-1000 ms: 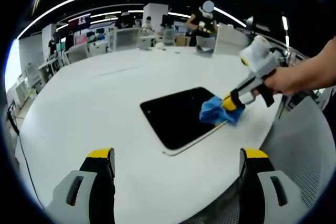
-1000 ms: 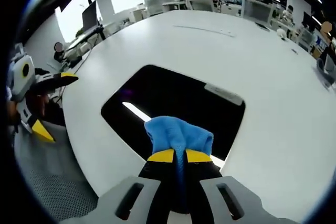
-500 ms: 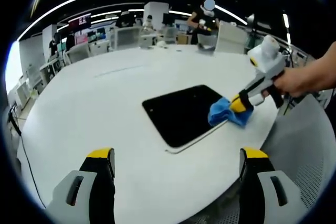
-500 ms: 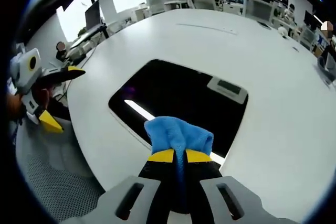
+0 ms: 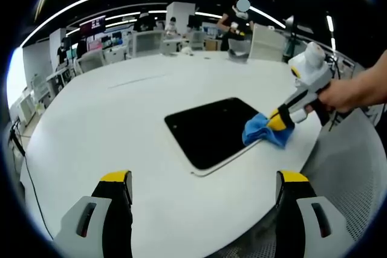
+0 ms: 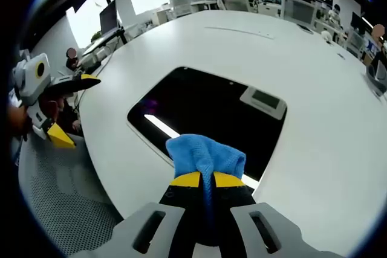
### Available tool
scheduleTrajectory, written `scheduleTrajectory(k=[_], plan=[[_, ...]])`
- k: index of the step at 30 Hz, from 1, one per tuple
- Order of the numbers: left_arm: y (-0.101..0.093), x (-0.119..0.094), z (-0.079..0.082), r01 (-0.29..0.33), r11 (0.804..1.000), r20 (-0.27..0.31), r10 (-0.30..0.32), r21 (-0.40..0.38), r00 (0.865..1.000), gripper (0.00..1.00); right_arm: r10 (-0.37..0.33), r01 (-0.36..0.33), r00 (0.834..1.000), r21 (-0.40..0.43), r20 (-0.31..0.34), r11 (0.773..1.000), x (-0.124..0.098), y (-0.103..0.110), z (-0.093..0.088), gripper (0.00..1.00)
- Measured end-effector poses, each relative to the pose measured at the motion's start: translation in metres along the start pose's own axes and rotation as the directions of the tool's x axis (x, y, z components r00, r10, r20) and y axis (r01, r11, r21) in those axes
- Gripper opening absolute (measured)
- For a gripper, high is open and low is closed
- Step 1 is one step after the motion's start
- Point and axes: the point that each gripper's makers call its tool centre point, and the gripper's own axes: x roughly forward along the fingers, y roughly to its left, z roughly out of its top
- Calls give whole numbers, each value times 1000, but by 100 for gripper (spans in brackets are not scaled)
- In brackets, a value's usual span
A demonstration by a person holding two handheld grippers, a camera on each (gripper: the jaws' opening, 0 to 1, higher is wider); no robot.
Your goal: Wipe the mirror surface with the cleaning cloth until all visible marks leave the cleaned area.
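Note:
A dark rectangular mirror [image 5: 210, 130] [image 6: 208, 116] lies flat on the round white table [image 5: 109, 125], showing a bright streak of ceiling light. My right gripper [image 6: 206, 180] [image 5: 273, 122] is shut on a blue cleaning cloth [image 6: 205, 156] [image 5: 263, 132], which presses on the mirror's edge nearest the table rim. My left gripper [image 5: 204, 184] is open and holds nothing, hovering over the table's near edge, well short of the mirror. It also appears at the left of the right gripper view as the left gripper [image 6: 57, 110], held by a hand.
A hand and forearm [image 5: 354, 89] hold the right gripper. A grey patterned floor [image 6: 57, 209] lies beyond the table rim. Chairs and desks [image 5: 145, 43] stand behind the table, with a person [image 5: 237, 25] at the back.
The right gripper with the cloth has slid a little along the mirror's edge toward the table rim. The left gripper stays open and still.

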Motion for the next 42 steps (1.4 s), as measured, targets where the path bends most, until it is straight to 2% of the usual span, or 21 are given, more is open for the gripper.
scheduleTrajectory(k=[42], plan=[[2, 0, -4, -8, 1000, -21, 8, 5, 1000, 99, -2, 2, 1000, 1, -19, 1000, -11, -23, -10, 1]])
